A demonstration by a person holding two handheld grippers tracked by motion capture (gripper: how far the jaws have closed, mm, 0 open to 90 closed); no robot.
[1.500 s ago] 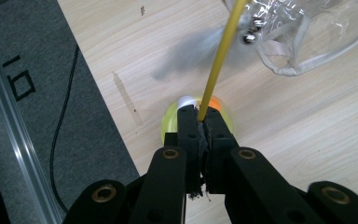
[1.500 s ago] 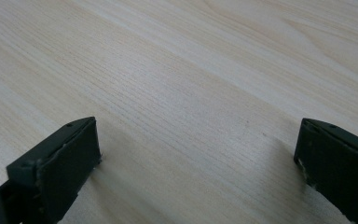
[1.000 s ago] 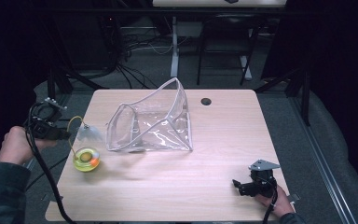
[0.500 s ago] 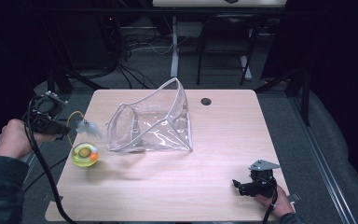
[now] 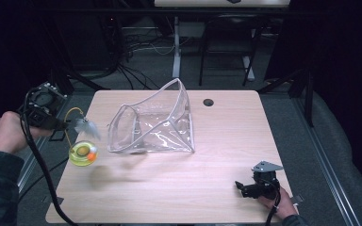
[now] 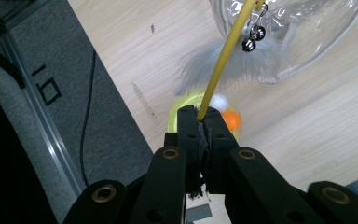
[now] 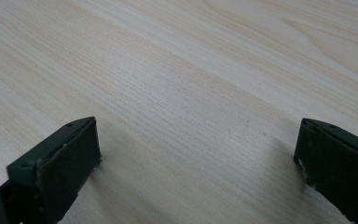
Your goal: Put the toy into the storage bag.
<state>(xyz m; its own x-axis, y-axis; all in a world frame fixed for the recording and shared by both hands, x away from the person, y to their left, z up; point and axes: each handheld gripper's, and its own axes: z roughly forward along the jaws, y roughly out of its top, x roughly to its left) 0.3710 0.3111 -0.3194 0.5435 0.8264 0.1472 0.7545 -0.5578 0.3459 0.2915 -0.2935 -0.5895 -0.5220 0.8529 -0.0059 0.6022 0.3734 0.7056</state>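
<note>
Now the left gripper [image 5: 56, 123] sits off the table's left edge, held in the person's left hand [image 5: 7, 132], and its jaws are pressed tight together on a thin yellow wand [image 6: 223, 60]. In the left gripper view the wand rises from between the jaw tips toward the top of the picture, where two small bells [image 6: 252, 38] hang from it against a grey feather tuft [image 6: 223, 70]. In the high view the wand curves up and over, with the feathers [image 5: 86, 127] hanging near the table's left edge, just above a yellow-green dish [image 5: 82, 154]. The dish holds an orange ball [image 5: 92, 157] and, in the left gripper view, a white one [image 6: 220, 100] beside it; whether the dish rests on the wood or hangs from the wand is hard to tell.

Just beside the feathers stands a clear pouch [image 5: 155, 122], its mouth open toward the left, near the middle of the table [image 5: 226, 141].

Over at the near right corner, the right gripper [image 5: 245, 188] lies low on the table in the person's right hand [image 5: 280, 205]. Its jaws stand wide apart with nothing between them but bare wood. A small dark hole [image 5: 209, 101] marks the table's far side, well apart from the pouch.
</note>
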